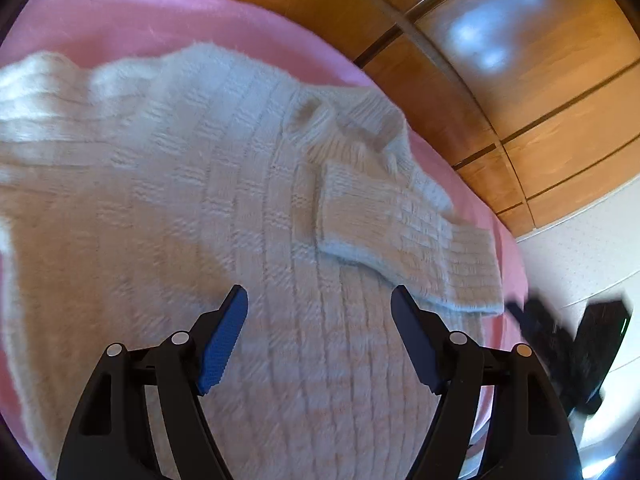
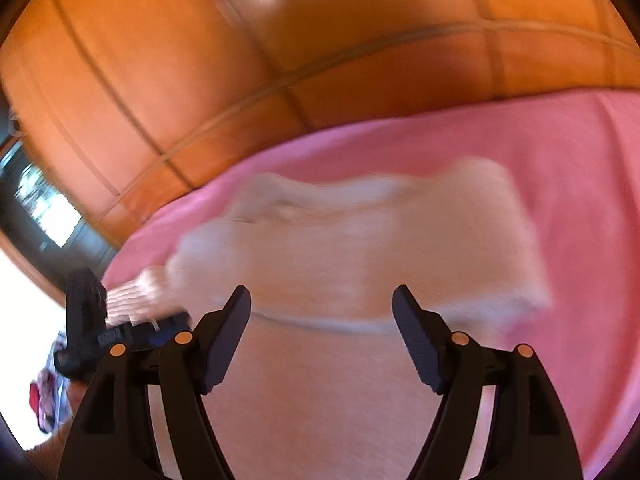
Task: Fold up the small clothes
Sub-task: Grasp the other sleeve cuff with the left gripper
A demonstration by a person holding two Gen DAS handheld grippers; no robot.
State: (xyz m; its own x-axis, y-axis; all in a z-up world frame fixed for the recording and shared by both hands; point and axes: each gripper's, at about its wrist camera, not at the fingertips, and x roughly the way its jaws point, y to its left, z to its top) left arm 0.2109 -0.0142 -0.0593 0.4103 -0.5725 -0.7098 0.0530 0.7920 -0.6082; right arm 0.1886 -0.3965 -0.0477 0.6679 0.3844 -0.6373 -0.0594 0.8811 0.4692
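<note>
On the pink blanket (image 1: 120,12) I see the white sweater (image 1: 180,200) spread; left gripper (image 1: 320,300) and right gripper (image 2: 322,300) both gape, holding nothing.

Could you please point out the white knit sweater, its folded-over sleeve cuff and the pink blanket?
white knit sweater (image 1: 168,200), left wrist view, body panel.
sleeve cuff (image 1: 474,268), left wrist view, ribbed end.
pink blanket (image 2: 540,152), right wrist view, bare stretch.

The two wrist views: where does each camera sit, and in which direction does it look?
Left wrist: on the left gripper, looking down along its open jaws at the white knit sweater on the pink blanket; the right gripper shows at right.
Right wrist: on the right gripper, jaws open, above the blurred sweater; the left gripper shows at left.
Shared: sweater, blanket, wooden panels.
</note>
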